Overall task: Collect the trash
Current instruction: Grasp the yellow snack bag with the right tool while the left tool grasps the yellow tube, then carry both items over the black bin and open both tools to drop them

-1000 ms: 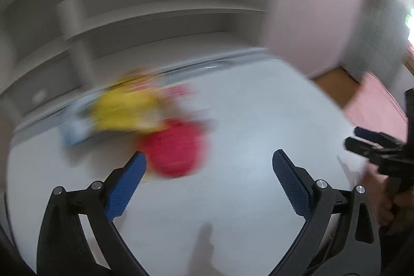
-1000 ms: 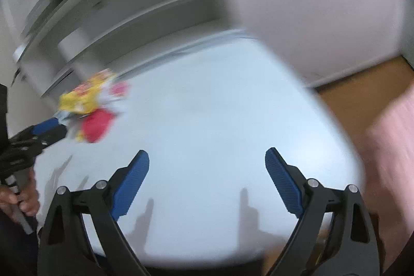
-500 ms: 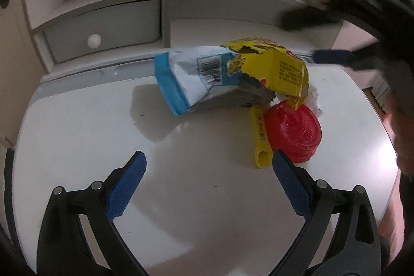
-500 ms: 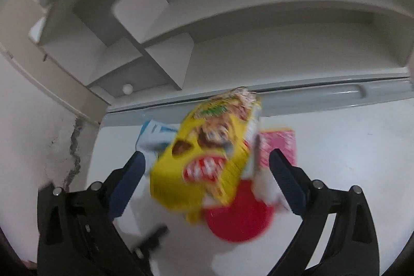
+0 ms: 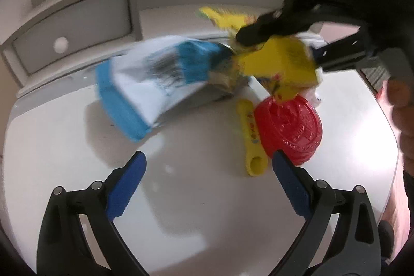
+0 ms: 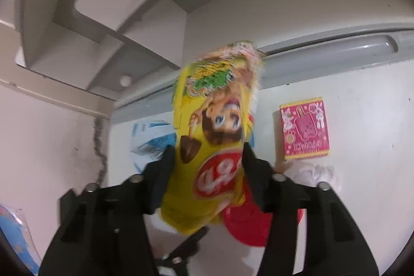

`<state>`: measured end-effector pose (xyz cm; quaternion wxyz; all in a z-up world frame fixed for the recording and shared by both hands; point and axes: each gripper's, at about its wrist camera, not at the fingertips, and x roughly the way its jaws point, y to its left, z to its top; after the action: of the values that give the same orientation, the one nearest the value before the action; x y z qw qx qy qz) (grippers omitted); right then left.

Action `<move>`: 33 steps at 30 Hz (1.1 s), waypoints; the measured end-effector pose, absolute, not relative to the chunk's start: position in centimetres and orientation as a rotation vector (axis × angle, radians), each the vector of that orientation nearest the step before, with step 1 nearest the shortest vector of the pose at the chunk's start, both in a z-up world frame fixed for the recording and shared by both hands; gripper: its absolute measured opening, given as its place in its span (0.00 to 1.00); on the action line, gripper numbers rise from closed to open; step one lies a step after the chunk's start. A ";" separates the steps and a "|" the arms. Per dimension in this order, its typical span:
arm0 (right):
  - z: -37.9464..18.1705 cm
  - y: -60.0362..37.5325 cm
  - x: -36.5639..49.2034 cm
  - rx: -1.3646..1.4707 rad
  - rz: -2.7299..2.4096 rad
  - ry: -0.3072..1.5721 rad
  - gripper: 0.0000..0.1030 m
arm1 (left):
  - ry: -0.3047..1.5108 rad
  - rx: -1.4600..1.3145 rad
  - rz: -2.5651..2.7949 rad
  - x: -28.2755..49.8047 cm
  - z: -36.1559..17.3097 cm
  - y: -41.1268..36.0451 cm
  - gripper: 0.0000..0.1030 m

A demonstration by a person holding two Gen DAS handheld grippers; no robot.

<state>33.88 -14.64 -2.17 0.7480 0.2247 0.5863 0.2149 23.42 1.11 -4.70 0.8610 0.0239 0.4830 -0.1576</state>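
White desk (image 5: 196,211) carries the trash. Right gripper (image 6: 207,159) has just been closing and now pinches the yellow wrapper (image 6: 207,146); left gripper (image 5: 207,183) gapes empty. Crinkly film (a shallow pinch) may slip, or drag the blue bag (image 5: 145,84) along.

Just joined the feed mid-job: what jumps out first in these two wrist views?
The bright yellow snack wrapper fills the middle of the right wrist view, pinched between the right gripper fingers, which have just been closing on it. Just below it on the white tabletop lies a round red plastic lid, with a pink ice-pop box lying flat to its right. The left gripper is open, holding nothing.
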 end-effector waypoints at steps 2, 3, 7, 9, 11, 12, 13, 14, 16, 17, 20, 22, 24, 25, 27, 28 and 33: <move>-1.0 -15.1 33.1 0.497 0.487 1.241 0.45 | 1.031 0.071 -0.330 23.5 -5.0 0.6 0.92; -0.5 -15.5 32.8 0.496 0.487 1.227 0.45 | 1.036 0.088 -0.328 23.5 -5.1 0.3 0.92; 1.7 -16.6 31.0 0.468 0.498 1.168 0.45 | 1.020 0.174 -0.304 23.4 -5.5 -1.0 0.92; 2.6 -17.7 29.6 0.449 0.495 1.140 0.47 | 1.009 0.203 -0.288 23.4 -5.6 -1.5 0.92; 3.2 -19.3 27.8 0.438 0.484 1.113 0.48 | 0.991 0.202 -0.285 23.7 -5.6 -1.6 0.92; 3.4 -20.1 27.1 0.435 0.475 1.102 0.48 | 0.989 0.201 -0.284 23.8 -5.7 -1.6 0.92; 3.4 -20.8 26.4 0.430 0.457 1.091 0.48 | 0.984 0.202 -0.285 24.1 -5.7 -1.8 0.92; 3.4 -22.0 25.4 0.426 0.431 1.076 0.48 | 0.980 0.203 -0.287 24.4 -5.7 -1.7 0.92; 3.1 -24.0 23.9 0.436 0.386 1.061 0.48 | 0.974 0.201 -0.289 25.3 -5.8 -1.6 0.88; 3.0 -25.4 22.9 0.444 0.359 1.055 0.49 | 0.972 0.204 -0.290 25.4 -5.7 -1.7 0.84; 2.5 -29.2 19.9 0.446 0.272 1.036 0.49 | 0.970 0.214 -0.303 26.2 -5.3 -2.7 0.66; 2.3 -31.0 18.2 0.442 0.221 1.025 0.49 | 0.973 0.229 -0.312 26.0 -4.9 -3.6 0.28; 2.0 -33.9 15.2 0.444 0.146 1.006 0.49 | 0.987 0.260 -0.288 25.7 -4.2 -4.9 0.12; 1.9 -35.0 14.1 0.448 0.121 0.998 0.49 | 0.993 0.257 -0.279 25.9 -4.6 -4.7 0.12; 1.7 -38.1 10.8 0.471 0.042 0.975 0.49 | 1.002 0.226 -0.270 25.5 -4.1 -4.7 0.12; 1.5 -39.4 9.3 0.484 0.008 0.964 0.49 | 1.002 0.222 -0.257 25.2 -3.7 -4.9 0.12; 0.3 -47.9 -0.4 0.553 -0.224 0.913 0.49 | 0.923 0.248 -0.336 22.1 0.1 -9.1 0.12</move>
<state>-0.42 -47.89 0.32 0.8548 0.2631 0.4344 -0.1067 22.07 -9.07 0.06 0.8744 0.1187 0.4421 -0.1611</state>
